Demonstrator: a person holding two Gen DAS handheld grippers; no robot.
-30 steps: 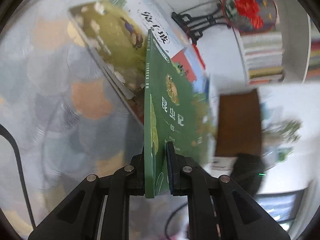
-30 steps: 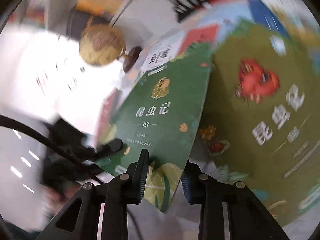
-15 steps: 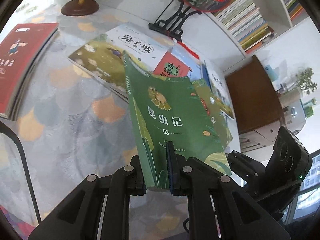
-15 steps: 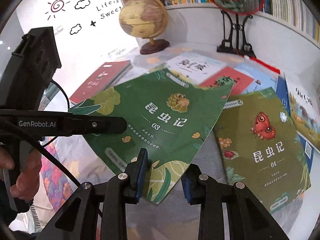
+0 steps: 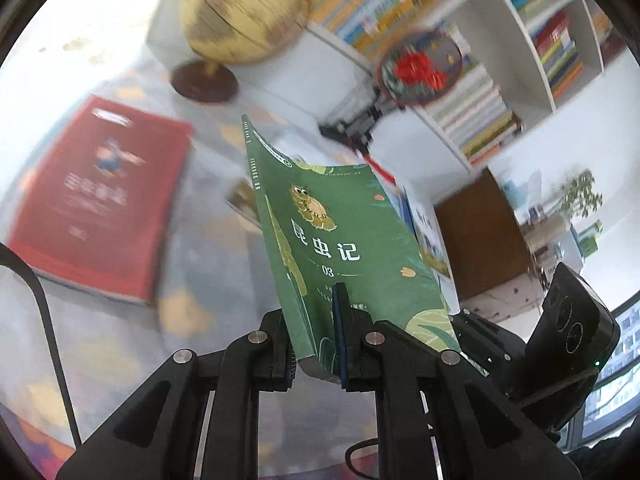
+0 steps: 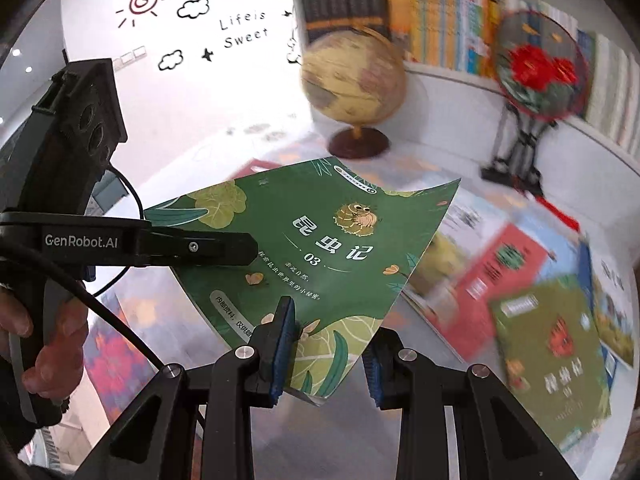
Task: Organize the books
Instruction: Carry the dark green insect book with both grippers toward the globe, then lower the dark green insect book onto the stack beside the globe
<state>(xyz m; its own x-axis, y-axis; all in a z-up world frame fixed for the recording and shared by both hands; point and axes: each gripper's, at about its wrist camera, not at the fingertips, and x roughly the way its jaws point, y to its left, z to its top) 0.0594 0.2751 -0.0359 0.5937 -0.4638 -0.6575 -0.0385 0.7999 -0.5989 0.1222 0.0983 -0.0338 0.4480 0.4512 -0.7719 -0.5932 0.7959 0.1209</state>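
A green book marked 03 [image 5: 352,240] hangs above the table, cover up and tilted. My left gripper [image 5: 316,344] is shut on its lower edge near the spine; the right wrist view shows that gripper [image 6: 240,248] clamped on the book's left side. My right gripper [image 6: 328,344] stands open around the green book's [image 6: 320,248] near corner. One pad lies against the cover and the other is apart from it. A thick red book [image 5: 104,200] lies flat on the table to the left.
A globe [image 6: 352,80] and a round flowered fan on a black stand [image 6: 540,76] stand at the table's back. Several books lie spread on the right, among them a green one marked 04 [image 6: 556,364]. White shelves of books [image 5: 472,112] rise behind. A hand [image 6: 44,344] holds the left gripper.
Both grippers have risen and swung left with the green book, which has rolled from edge-on to cover-up. The globe and red book have come into view.
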